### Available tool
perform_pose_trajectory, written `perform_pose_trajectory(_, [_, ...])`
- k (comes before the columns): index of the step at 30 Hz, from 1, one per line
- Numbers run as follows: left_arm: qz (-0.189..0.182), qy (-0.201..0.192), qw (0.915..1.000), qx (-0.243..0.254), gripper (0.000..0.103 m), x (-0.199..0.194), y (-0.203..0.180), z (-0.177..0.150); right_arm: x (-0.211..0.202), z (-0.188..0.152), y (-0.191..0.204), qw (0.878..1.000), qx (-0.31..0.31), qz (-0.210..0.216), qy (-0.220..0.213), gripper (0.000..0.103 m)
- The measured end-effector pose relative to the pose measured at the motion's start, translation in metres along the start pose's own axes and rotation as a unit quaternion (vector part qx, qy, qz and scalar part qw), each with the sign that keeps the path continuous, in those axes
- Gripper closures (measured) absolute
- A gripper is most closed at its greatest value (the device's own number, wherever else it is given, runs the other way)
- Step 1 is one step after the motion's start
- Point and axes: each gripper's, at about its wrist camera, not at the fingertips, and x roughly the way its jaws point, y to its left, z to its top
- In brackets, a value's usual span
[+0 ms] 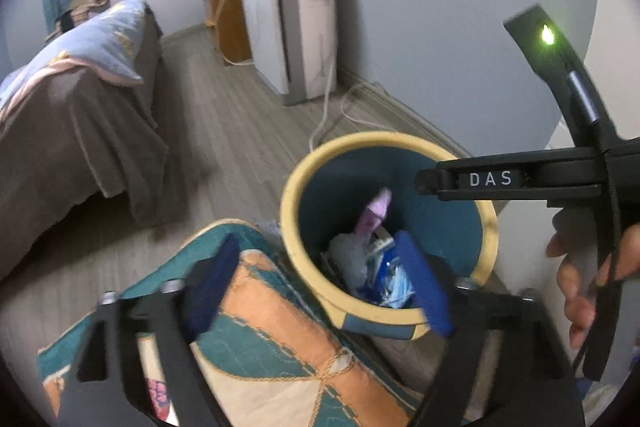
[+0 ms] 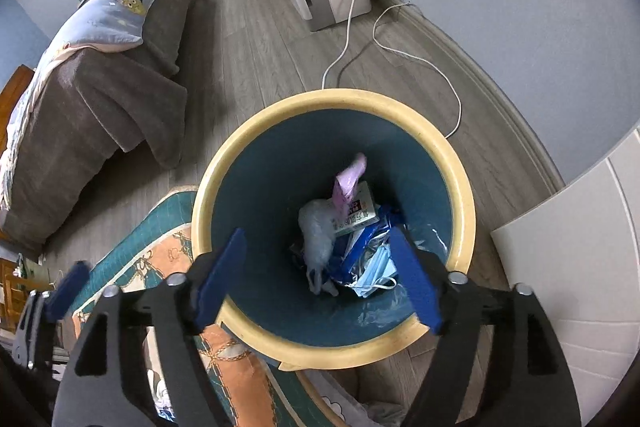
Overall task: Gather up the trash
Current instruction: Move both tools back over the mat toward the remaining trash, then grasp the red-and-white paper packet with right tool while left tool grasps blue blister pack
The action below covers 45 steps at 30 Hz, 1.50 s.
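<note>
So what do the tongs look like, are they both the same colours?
Yes. The left tongs and right tongs both have flat blue pads on black plastic arms joined by silver bolts. Seen from the left camera, the right tool has white letters "DAS", a glowing green light, and a bare hand.

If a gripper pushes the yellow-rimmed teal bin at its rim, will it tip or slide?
The yellow-rimmed teal plastic bin probably slides or tips easily: it looks tall, and holds only light litter, such as a blue face mask. Its rim is already cracked near the patterned rug, so pushing there may worsen it.
</note>
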Motion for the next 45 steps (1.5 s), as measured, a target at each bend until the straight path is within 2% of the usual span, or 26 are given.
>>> perform_pose_trajectory(3, [0.016,-0.008,0.9995,-0.025,0.007,-0.013,0.013,-0.007,-0.006,0.000,0.003,1.000,-0.007,-0.010,-0.011,0.005])
perform_pose_trajectory(9, [0.055,-0.012,0.9975,-0.042,0.007,-0.048,0.039,-0.030,-0.014,-0.002,0.019,0.999,-0.044,-0.023,-0.016,0.006])
perform_pose_trajectory(15, [0.099,-0.020,0.9934,-0.056,0.006,-0.103,0.075,-0.059,-0.022,-0.011,0.043,0.996,-0.084,-0.027,-0.019,0.006])
perform_pose_trajectory(18, [0.125,-0.018,0.9901,-0.060,0.006,-0.129,0.091,-0.076,-0.029,-0.019,0.060,0.993,-0.109,-0.024,-0.023,0.006])
perform_pose_trajectory(25, [0.156,-0.009,0.9812,-0.114,0.005,-0.180,0.130,-0.123,-0.048,-0.052,0.112,0.988,-0.151,0.006,-0.025,0.006])
perform_pose_trajectory(33, [0.191,0.029,0.9674,-0.164,0.005,-0.189,0.170,-0.182,-0.050,-0.098,0.177,0.982,-0.185,0.030,-0.002,0.006])
perform_pose_trajectory(39, [0.218,0.077,0.9549,-0.187,0.005,-0.179,0.192,-0.226,-0.039,-0.126,0.214,0.977,-0.210,0.031,0.029,0.006])
perform_pose_trajectory(41, [0.216,0.087,0.9516,-0.200,0.005,-0.175,0.196,-0.236,-0.037,-0.131,0.223,0.977,-0.208,0.037,0.029,0.006])
perform_pose_trajectory(45, [0.202,0.106,0.9470,-0.226,0.005,-0.163,0.201,-0.254,-0.023,-0.142,0.239,0.974,-0.224,0.021,0.039,0.006])
